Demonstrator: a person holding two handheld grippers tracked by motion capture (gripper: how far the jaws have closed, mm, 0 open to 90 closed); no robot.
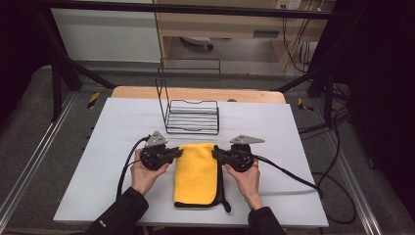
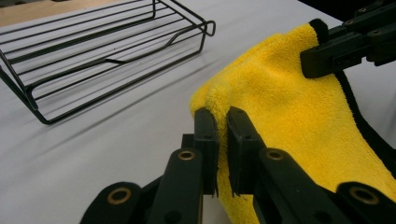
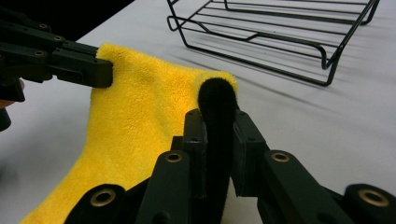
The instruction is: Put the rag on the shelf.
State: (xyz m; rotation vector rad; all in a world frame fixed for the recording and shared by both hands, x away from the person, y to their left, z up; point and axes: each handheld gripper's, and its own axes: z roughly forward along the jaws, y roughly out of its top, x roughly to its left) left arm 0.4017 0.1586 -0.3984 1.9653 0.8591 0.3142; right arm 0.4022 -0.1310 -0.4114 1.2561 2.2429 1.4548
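A folded yellow microfibre cloth with a black trim lies at the near middle of a white table, its two far corners pinched, the left gripper clamping the left corner and the right gripper squeezing the black-edged right corner. Just beyond the cloth and apart from it stands a black wire rack with a tall back frame, the closest obstacle to any forward reach. Open tabletop runs to either side out to the edges, where black cables trail from both grippers.
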